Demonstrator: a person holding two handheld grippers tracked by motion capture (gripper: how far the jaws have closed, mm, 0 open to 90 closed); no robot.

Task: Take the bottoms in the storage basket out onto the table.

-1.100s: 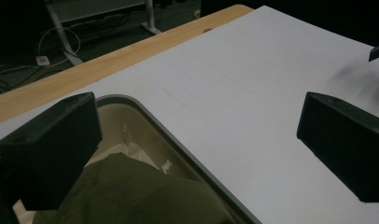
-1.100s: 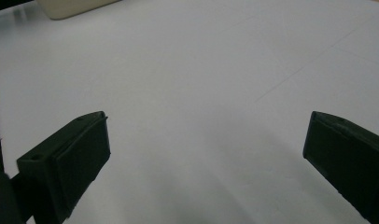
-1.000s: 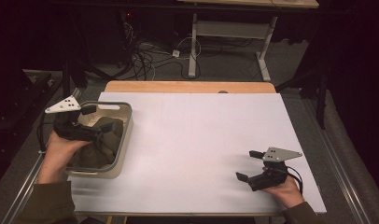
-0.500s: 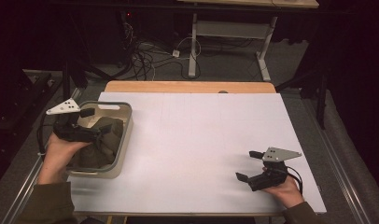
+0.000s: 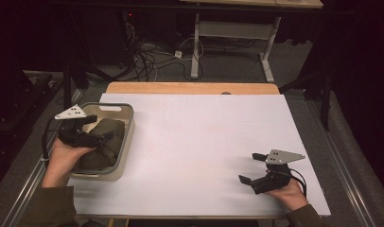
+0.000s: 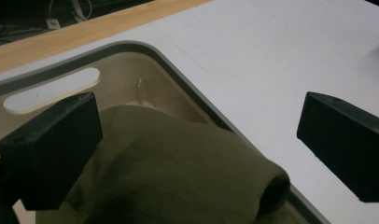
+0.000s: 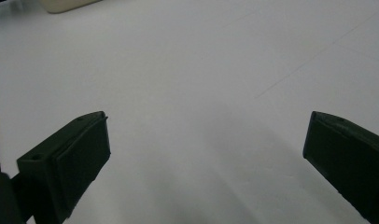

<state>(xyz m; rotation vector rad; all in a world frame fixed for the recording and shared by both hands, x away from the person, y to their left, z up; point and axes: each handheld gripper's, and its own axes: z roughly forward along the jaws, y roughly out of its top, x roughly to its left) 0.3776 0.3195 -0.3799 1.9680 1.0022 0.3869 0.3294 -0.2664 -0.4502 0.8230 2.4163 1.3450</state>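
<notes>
- Black jaws of the left tool [image 6: 197, 140] stand spread wide, one over the inside of the tub [image 6: 145, 51], the other out past the tub's rim over the white sheet [image 6: 281, 56]; nothing is pinched between them.
- Olive-green cloth [image 6: 178, 177] lies bunched in the tub, just below and between those jaws, with a rolled end pointing toward the rim; whether the jaw inside the tub touches the cloth cannot be told.
- From the high view, the left tool [image 5: 96, 127] hangs over the tub [image 5: 126, 137], its grey three-cornered plate above the tub's far left corner, and the person's left hand [image 5: 62, 158] grips it at the tub's left side.
- The cloth [image 5: 107, 142] fills most of the tub in a dark heap.
- The tub stands on the left edge of the white sheet [image 5: 195, 142], which covers the surface; a strip of bare wood [image 5: 190, 88] shows beyond the tub, at the far edge.
- The right tool [image 5: 251, 167] is well apart from the tub, near the front right of the sheet, held low by the right hand [image 5: 287, 191].
- Its jaws are spread too, with only bare white sheet [image 7: 201, 93] between them.
</notes>
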